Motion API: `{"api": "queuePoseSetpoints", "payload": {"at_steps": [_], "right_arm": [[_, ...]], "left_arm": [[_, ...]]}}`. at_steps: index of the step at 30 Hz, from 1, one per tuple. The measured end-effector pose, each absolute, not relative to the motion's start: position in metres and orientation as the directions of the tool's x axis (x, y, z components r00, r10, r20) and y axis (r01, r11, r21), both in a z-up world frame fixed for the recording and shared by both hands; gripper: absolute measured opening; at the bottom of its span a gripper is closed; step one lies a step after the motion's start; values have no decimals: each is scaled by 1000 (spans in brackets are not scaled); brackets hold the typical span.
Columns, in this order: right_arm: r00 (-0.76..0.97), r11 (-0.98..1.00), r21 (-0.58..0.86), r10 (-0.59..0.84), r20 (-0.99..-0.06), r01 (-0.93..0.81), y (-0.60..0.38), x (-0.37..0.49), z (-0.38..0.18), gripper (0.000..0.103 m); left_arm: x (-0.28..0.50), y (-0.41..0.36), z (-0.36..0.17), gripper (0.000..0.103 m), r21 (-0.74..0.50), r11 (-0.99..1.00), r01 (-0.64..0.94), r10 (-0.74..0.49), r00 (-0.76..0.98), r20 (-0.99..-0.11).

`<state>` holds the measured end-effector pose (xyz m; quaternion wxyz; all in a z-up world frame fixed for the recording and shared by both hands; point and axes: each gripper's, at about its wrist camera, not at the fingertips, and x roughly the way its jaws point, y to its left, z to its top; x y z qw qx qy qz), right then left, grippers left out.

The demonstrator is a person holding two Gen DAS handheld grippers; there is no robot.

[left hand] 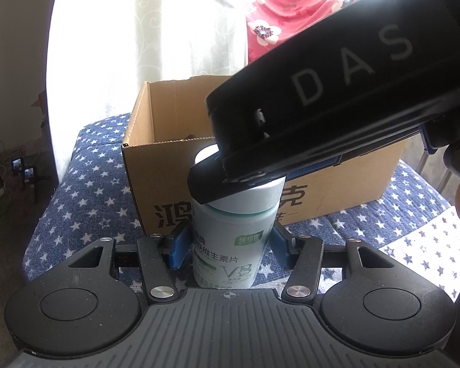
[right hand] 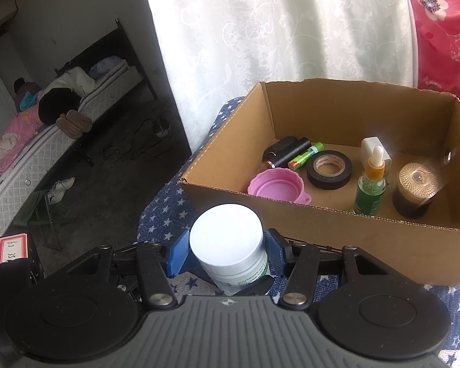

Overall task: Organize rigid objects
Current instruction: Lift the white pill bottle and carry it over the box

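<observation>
A pale green plastic vitamin bottle with a white screw cap (left hand: 230,239) stands upright on the blue star-printed cloth (left hand: 89,190), just in front of the near wall of the open brown cardboard box (right hand: 346,239), and both claws are on it at once. The left gripper (left hand: 228,247) has its blue pads pinching the bottle's labelled body from either side, low down. The right gripper (right hand: 227,253) comes in from above, its black body crossing the left camera's view, and its blue pads sit against the white cap and neck, pinching the top of the same bottle. Taking the box as the marker and reading across its floor from the left: a black cylindrical gadget (right hand: 286,151) lies toward the far left corner, a small green tube with a red label (right hand: 305,156) touching it on the right; nearer the front wall sits a pink collapsible plastic funnel (right hand: 276,185); just right of that lies a flat roll of black tape (right hand: 328,169); then a green glass dropper bottle with an orange collar (right hand: 371,184) stands upright, a small white box-shaped item (right hand: 371,146) behind it; a dark jar with a faceted golden lid (right hand: 416,188) stands furthest right. Behind the box hangs a white patterned curtain (right hand: 276,30), with red flowered fabric (right hand: 444,24) to its right.
</observation>
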<state>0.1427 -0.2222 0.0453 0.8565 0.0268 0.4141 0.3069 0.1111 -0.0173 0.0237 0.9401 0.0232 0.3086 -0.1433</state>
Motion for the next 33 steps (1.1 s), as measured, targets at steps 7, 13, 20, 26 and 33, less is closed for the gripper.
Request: {"api": "queuePoseSetpoints", "payload": {"at_steps": [7,13,20,26,33], "right_arm": [[481,806,300,557,-677,-511,-224,137,51,57],[494,801,300,566,-660,-517,-228,129,58,57],[527,791,307,591,-611,-530,-236,116,75,56],[594,783,268,607,-528,-562,-247,112,122,56],[663,802,255,592,-459,-540,-282,148,168,56]], "left_arm": [[106,-17,29,54,-39,958,283,-253,778,-575],[99,-18,36,54,-30,959,282,-250,789,-562],[88,-21,55,54,-8,958,287,-248,814,-526],[96,-29,104,54,36,947,321,-270,848,-457],[144,-56,152,54,19,910,413,-365,824,-433]]}}
